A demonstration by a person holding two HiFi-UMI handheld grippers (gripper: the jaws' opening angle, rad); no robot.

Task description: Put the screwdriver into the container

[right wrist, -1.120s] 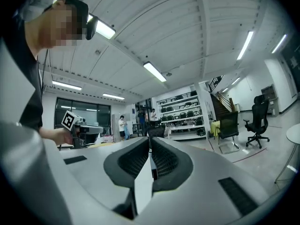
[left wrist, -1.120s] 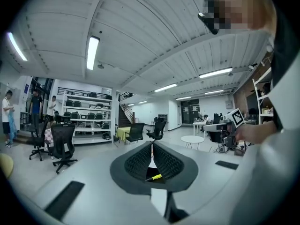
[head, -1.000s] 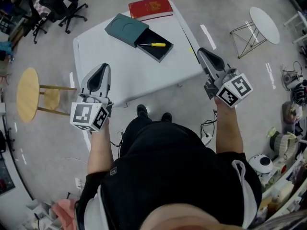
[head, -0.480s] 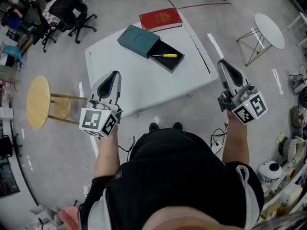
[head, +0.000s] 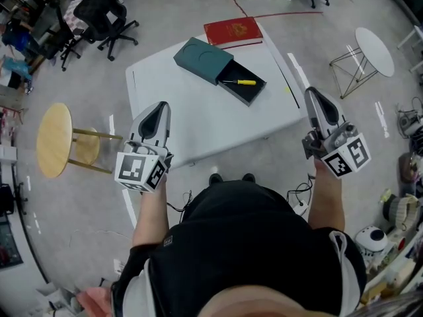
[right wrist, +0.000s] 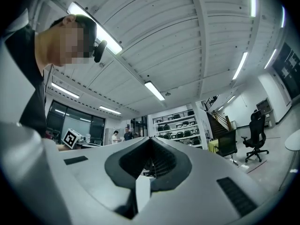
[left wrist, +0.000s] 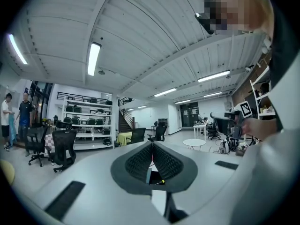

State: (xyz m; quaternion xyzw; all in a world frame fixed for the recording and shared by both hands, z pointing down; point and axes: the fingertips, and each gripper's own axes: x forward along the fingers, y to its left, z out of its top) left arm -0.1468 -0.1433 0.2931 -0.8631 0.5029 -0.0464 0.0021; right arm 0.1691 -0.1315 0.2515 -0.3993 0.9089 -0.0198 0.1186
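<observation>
Through the head view I get even, bright overhead light: the pale grey square table (head: 198, 111) shows no glare and casts only a soft shadow at its near edge. The picture bows strongly towards its corners. In the left gripper view the long white fluorescent ceiling strips (left wrist: 93, 57) blow out to pure white. The grey plastic left gripper (left wrist: 151, 144), close to the lens, is soft. The right gripper view has the same fisheye bend and black corners, with the grey plastic right gripper (right wrist: 150, 138) equally blurred.

Head view steeply down over table (head: 198, 111); gripper views level, outward.
</observation>
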